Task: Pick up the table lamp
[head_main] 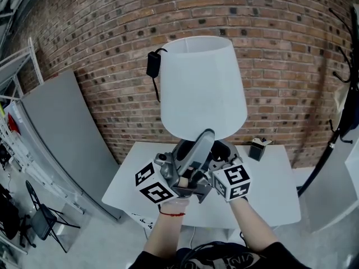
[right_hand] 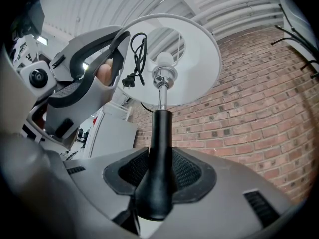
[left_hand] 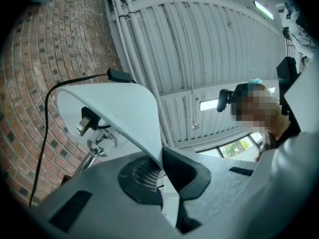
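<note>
Brick wall (head_main: 280, 49) fills the background, with a grey panel (head_main: 67, 128) leaning against it at the left. A white table (head_main: 275, 189) stands in front of the wall, below the person's hands.

The lamp (head_main: 202, 86) is upright over the table's near half, just ahead of the two marker cubes. Its foot is hidden behind the grippers, so it cannot be told whether it touches the tabletop. Its white shade (head_main: 193, 60) rises in front of the bricks, wider at the bottom than at the top.

The left gripper (left_hand: 162, 171) is clamped on the shade's lower rim, and the thin white edge runs down between its dark pads (left_hand: 187, 173). The right gripper (right_hand: 158, 183) is closed on the black stem (right_hand: 158, 148), which stands straight up from between its jaws to a chrome neck under the shade.

A black cord (head_main: 157, 88) hangs at the shade's upper left, ending in a plug (head_main: 152, 63). In the right gripper view the bulb (right_hand: 164, 59) shows inside the shade above the neck.

A small dark box (head_main: 258, 148) sits on the table's far right corner, well apart from the lamp
</note>
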### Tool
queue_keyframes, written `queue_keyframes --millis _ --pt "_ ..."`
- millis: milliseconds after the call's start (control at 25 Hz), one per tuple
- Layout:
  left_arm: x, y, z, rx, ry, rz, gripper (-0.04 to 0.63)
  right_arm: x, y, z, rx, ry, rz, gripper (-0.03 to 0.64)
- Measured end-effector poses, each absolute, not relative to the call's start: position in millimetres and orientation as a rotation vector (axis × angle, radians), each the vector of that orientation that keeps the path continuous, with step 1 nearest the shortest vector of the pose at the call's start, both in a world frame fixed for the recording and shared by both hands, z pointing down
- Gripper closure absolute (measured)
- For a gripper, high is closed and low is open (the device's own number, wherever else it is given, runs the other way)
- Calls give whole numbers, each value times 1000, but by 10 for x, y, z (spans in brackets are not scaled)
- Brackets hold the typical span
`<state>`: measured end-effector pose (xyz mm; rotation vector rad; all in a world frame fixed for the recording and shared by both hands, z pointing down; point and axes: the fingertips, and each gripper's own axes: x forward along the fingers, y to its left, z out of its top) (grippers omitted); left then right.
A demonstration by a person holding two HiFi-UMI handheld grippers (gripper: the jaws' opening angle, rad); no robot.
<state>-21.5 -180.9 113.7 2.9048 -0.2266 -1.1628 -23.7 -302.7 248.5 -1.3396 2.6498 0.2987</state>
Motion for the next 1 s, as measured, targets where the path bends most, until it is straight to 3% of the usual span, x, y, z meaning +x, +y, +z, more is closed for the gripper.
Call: queue_keyframes --millis 1000 --pt "-220 -1876 1135 2880 -184 -1182 581 -205 -3090 2489 -1368 2632 303 465"
